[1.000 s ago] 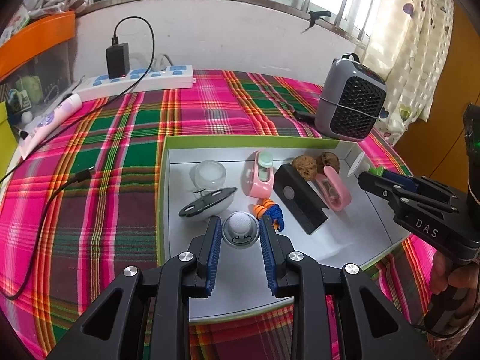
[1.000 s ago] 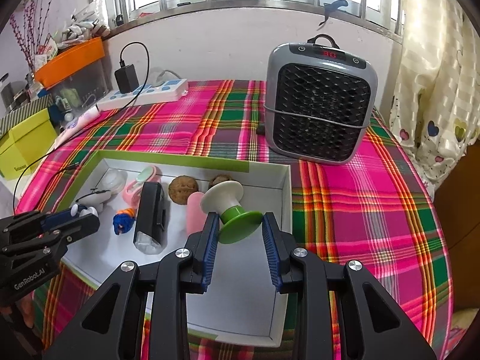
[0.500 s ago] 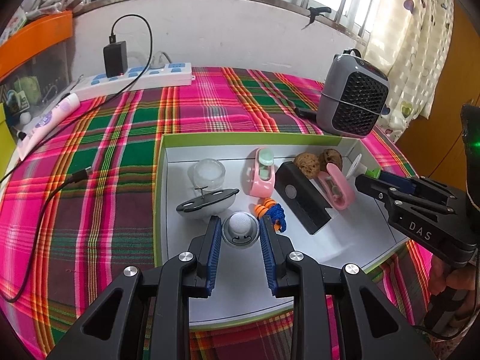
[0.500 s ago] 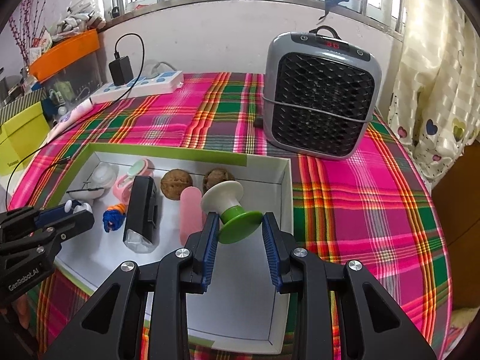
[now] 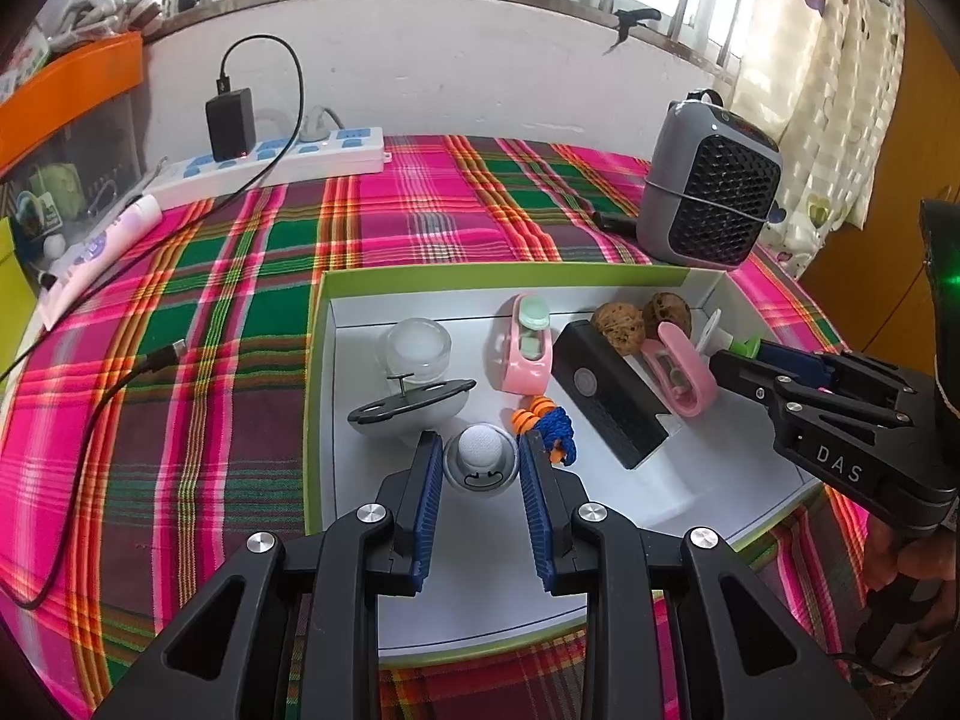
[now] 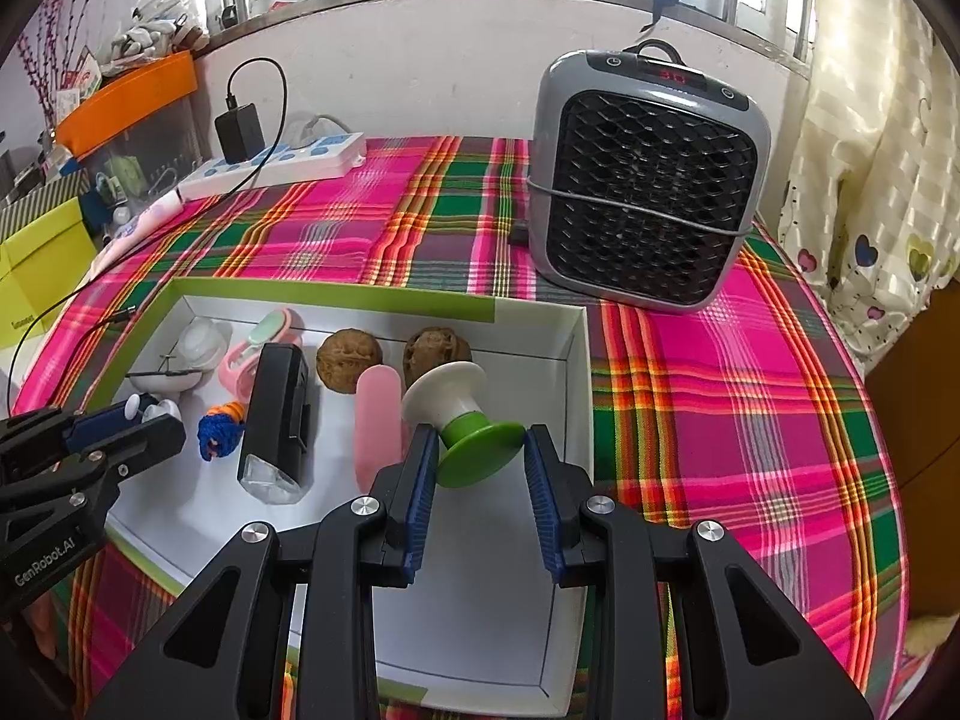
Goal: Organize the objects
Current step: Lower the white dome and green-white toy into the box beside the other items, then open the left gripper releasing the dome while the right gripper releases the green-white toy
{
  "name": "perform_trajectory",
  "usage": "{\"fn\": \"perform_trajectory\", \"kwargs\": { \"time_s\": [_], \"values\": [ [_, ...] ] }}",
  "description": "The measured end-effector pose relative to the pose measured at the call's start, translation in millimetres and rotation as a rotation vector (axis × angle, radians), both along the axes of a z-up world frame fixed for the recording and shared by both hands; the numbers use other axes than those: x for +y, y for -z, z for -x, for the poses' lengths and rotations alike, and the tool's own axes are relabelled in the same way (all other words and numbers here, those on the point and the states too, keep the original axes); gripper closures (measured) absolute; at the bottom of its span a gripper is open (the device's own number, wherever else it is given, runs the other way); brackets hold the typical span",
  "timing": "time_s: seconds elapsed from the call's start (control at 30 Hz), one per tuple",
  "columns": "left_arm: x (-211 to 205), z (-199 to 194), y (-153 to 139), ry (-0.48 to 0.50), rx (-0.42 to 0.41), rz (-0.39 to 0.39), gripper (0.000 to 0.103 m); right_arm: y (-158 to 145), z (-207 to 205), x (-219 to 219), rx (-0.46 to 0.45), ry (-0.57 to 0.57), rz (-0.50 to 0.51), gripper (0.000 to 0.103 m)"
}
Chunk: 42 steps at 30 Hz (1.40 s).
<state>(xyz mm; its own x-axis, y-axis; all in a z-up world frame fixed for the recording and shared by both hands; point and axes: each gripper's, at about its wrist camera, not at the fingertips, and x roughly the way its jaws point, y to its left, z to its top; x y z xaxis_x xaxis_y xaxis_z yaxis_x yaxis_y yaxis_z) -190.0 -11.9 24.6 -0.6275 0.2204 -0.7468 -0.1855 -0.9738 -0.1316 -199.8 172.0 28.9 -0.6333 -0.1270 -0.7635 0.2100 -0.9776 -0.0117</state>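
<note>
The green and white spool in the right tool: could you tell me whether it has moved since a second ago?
No. The green and white spool sits between the right tool pads, near the tray's right wall as before.

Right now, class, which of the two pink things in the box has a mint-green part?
The pink holder beside the glass jar; the pink case by the walnuts is all pink.

Both tongs are black frames with ribbed blue pads and silver screws — left tongs (image 5: 480, 468), right tongs (image 6: 483, 459), the latter stamped "DAS".
</note>
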Motion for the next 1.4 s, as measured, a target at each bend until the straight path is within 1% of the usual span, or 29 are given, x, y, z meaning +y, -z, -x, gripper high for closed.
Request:
{"fn": "perform_trajectory", "kwargs": {
  "time_s": [0.93,1.07,1.17,1.23,1.27,1.4],
  "values": [
    [1.5,-0.6,1.1,-0.006,0.004,0.021,0.078,2.7,-0.6,-2.7,0.001,0.002,-0.007,0.072],
    [1.4,-1.0,0.5,-0.013,0.006,0.027,0.074,2.3,-1.7,-2.3,0.006,0.008,-0.005,0.072],
    [1.5,-2.5,0.0,-0.02,0.014,0.048,0.072,1.5,-3.1,-1.3,0.008,0.011,0.002,0.072],
    [0.9,-3.5,-0.7,-0.022,0.014,0.047,0.071,0.9,-4.2,-1.7,0.009,0.01,0.005,0.07],
    [1.3,-4.6,-1.7,-0.023,0.018,0.05,0.071,0.7,-4.8,-2.1,0.01,0.008,0.008,0.067],
    [1.5,-8.9,-5.5,-0.03,0.031,0.053,0.071,-0.1,-7.5,-4.3,0.018,0.009,0.001,0.066]
  ]
}}
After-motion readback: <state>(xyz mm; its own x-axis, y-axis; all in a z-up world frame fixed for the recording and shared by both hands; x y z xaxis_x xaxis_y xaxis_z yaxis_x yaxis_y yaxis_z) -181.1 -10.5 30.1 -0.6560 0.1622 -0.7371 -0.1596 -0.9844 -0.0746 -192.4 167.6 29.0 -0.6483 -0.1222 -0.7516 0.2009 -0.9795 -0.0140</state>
